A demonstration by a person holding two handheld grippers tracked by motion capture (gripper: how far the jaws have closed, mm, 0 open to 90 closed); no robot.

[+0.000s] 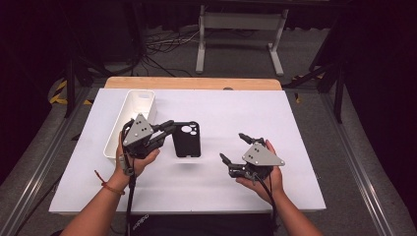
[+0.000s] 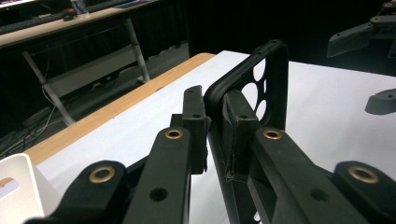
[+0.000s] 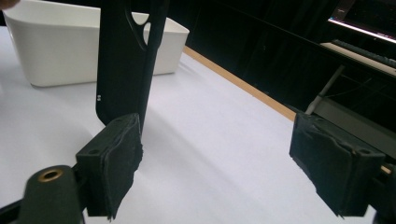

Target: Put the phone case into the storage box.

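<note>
Black silicone or plastic, the phone case point(image 1: 187, 139) is hanging just above the white table point(image 1: 275, 123) in the high view, carried by its edge in the left gripper point(image 1: 168, 130), whose jaws are clamping the rim so that the case stands free and its open side stays reachable. Beside that hand, the white bin point(image 1: 132, 120) is sitting along the left edge of the table, probably waiting as the place where the case will go. The right gripper point(image 1: 235, 148) is hovering well apart from the case over bare table, its jaws spread and carrying nothing, which suggests it is letting the left hand manage the case alone. In the left gripper view, the two pads are pinching the thin wall of the phone case point(image 2: 273, 84) from either side, near a corner, a grip that is leaving the camera cut-outs clear and keeping the case upright. In the right gripper view, the pads point(image 3: 119, 163) are standing wide with only tabletop between them, while the phone case point(image 3: 123, 65) is hanging farther off in front of the white bin point(image 3: 70, 46), its lower edge seemingly clear of the surface.
</note>
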